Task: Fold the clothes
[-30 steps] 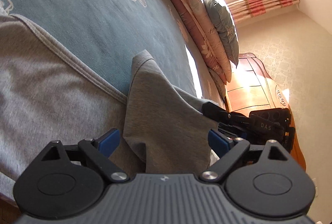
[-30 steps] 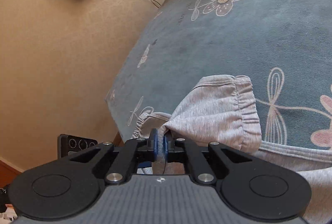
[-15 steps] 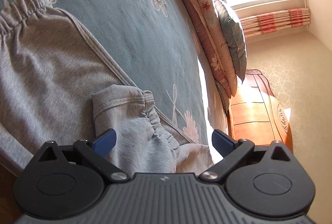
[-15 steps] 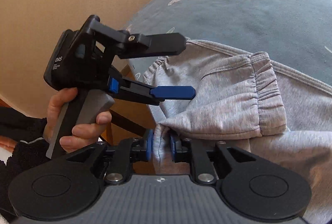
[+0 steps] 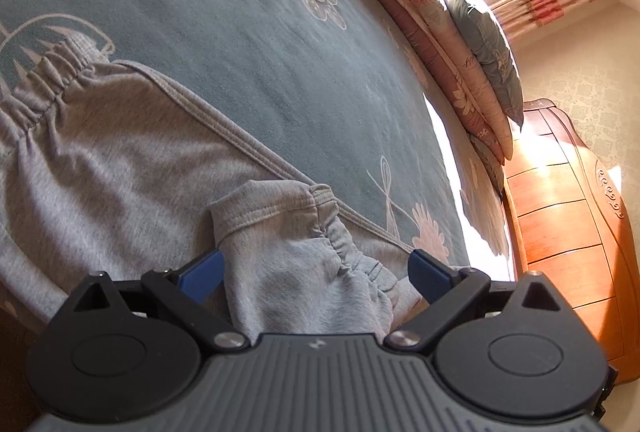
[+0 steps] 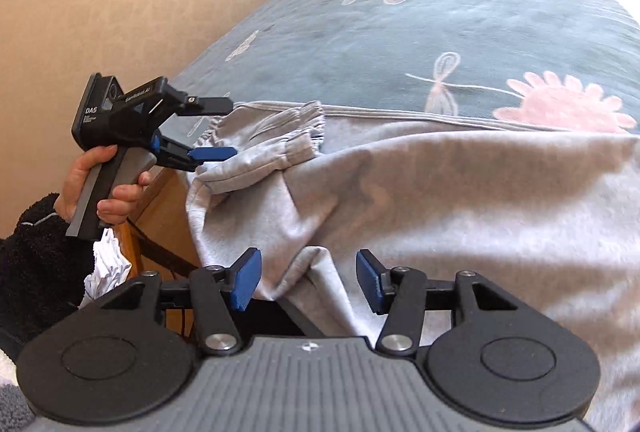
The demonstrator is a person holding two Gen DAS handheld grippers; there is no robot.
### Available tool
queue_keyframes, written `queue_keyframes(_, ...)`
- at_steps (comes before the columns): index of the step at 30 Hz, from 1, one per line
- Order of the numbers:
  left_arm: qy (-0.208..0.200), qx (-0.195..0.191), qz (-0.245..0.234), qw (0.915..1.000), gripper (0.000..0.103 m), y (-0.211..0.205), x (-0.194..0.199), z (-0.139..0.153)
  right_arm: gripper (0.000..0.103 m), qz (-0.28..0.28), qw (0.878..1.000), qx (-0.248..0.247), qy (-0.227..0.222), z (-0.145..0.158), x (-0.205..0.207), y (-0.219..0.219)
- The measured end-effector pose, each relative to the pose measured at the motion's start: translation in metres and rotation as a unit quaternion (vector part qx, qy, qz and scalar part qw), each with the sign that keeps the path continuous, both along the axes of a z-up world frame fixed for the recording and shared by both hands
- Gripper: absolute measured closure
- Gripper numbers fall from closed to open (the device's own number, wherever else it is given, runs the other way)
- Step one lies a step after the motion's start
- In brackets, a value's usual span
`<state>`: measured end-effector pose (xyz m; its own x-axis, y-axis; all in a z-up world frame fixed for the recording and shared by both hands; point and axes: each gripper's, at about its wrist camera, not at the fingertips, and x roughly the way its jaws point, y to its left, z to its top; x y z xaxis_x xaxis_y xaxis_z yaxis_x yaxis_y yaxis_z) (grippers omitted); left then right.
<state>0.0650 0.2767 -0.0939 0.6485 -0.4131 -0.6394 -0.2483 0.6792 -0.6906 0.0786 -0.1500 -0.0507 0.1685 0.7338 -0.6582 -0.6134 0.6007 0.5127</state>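
2 ribbed elastic cuffs (image 5: 320, 220) gather the soft grey sweatpants (image 6: 460, 191).

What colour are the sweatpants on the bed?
Light heather grey sweatpants, shown best in the right wrist view.

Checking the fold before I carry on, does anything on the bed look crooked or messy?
Yes. The grey sweatpants lie bunched at the bed's edge, one cuff flopped back crookedly over the leg.
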Motion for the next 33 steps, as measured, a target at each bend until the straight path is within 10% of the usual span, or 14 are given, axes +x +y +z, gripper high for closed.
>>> queue_keyframes(8,-0.023,0.159,-0.109,0.9809,0.005,-0.065,0.003,0.051,0.041,-0.078,0.997,0.017,0.013,-0.011,-0.011,-0.035)
queue_keyframes(11,-0.022,0.266,-0.192,0.9445,0.005,-0.116,0.008,0.065,0.041,-0.078,0.997,0.016,-0.001,-0.009,-0.014,-0.031)
queue_keyframes(16,0.033,0.455,-0.271,0.8474,0.007,-0.170,0.012,0.044,0.038,-0.074,0.997,0.005,-0.022,-0.007,-0.024,-0.033)
queue_keyframes(20,0.053,0.502,-0.271,0.8197,0.015,-0.169,0.013,0.035,0.034,-0.080,0.996,-0.008,-0.044,-0.005,-0.029,-0.039)
queue_keyframes(23,0.066,0.521,-0.233,0.8189,0.015,-0.153,0.010,0.040,0.034,-0.086,0.995,-0.006,-0.049,-0.004,-0.029,-0.044)
queue_keyframes(33,0.150,0.491,-0.091,0.8536,0.015,-0.062,-0.016,0.040,0.030,-0.097,0.995,0.008,-0.033,-0.013,-0.024,-0.054)
